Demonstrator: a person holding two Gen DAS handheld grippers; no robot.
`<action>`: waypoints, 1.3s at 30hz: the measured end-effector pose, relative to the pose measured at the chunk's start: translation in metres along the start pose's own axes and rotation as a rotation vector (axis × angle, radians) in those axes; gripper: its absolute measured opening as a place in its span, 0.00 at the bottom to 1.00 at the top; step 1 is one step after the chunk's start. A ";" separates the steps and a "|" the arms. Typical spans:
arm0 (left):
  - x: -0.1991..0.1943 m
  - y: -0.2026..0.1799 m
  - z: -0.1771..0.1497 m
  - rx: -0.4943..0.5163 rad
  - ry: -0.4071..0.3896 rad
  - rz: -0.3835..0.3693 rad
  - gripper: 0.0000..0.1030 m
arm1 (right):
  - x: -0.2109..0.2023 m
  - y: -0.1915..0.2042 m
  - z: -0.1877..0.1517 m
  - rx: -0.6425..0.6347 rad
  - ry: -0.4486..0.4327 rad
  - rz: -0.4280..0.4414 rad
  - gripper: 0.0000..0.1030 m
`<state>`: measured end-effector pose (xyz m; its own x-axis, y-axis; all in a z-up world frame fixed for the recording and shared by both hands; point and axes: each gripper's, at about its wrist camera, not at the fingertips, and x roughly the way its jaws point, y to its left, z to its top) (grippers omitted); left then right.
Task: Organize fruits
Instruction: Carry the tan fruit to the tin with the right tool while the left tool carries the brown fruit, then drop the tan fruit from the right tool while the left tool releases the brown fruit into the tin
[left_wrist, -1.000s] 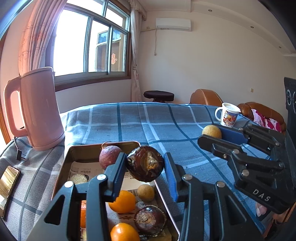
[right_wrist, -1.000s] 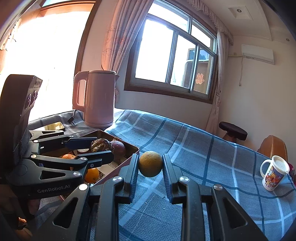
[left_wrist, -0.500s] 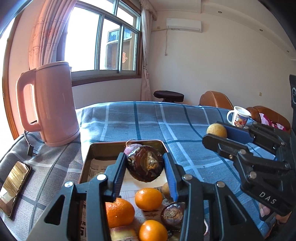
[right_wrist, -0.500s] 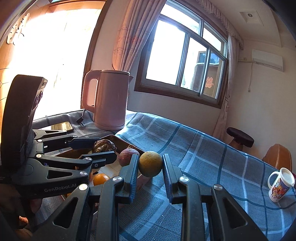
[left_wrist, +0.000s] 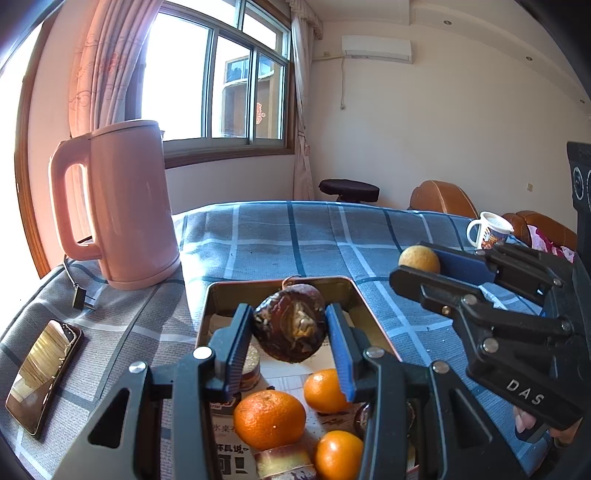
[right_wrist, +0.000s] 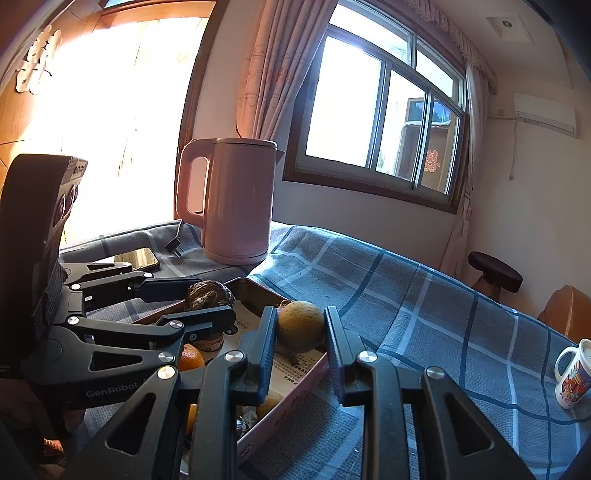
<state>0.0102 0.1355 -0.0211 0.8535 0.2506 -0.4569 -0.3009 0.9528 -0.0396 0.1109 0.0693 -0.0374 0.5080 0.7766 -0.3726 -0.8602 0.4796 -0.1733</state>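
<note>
We hold our left gripper (left_wrist: 290, 345) tilted gently downward over the shallow rectangular metal tray (left_wrist: 360, 295), its black fingers with blue pads clamped on a dark brown, wrinkled round fruit (left_wrist: 291, 326). The fruit hangs above the tray's far half, clear of the paper lining the bottom. Below and nearer to us in the tray lie three glossy orange tangerines (left_wrist: 269, 419), touching or just beside one another.

Our right gripper (right_wrist: 300, 341) also points slightly downward and grips a dull yellow-brown round fruit (right_wrist: 300, 325) between its pads. From the right wrist view this fruit sits over the tray's near edge (right_wrist: 295, 391), with the left gripper (right_wrist: 212, 297) and its dark fruit (right_wrist: 207, 295) just to the left of it. From the left wrist view the right gripper (left_wrist: 421, 267) reaches in from the right side, level with ours but apart, its yellow fruit (left_wrist: 419, 258) showing at the fingertips above the blue plaid tablecloth (left_wrist: 295, 236).

A tall pink electric kettle (left_wrist: 122, 206) stands on the cloth beyond the tray's left corner, a dark smartphone (left_wrist: 42, 373) lies flat further left, and a white printed mug (left_wrist: 487, 230) sits well apart at the far right. A fingertip (left_wrist: 522, 421) of the person's right hand shows under the right gripper's body.
</note>
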 end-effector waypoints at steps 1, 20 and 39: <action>0.000 0.002 0.000 -0.001 0.004 0.004 0.42 | 0.002 0.001 0.000 0.001 0.002 0.003 0.26; 0.008 0.021 -0.005 -0.023 0.054 0.021 0.42 | 0.037 0.014 -0.007 0.023 0.072 0.041 0.26; 0.025 0.025 -0.008 -0.036 0.141 0.004 0.43 | 0.070 0.017 -0.016 0.026 0.245 0.083 0.26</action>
<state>0.0207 0.1637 -0.0404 0.7849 0.2259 -0.5770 -0.3215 0.9445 -0.0677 0.1311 0.1252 -0.0815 0.4072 0.6932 -0.5947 -0.8955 0.4312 -0.1105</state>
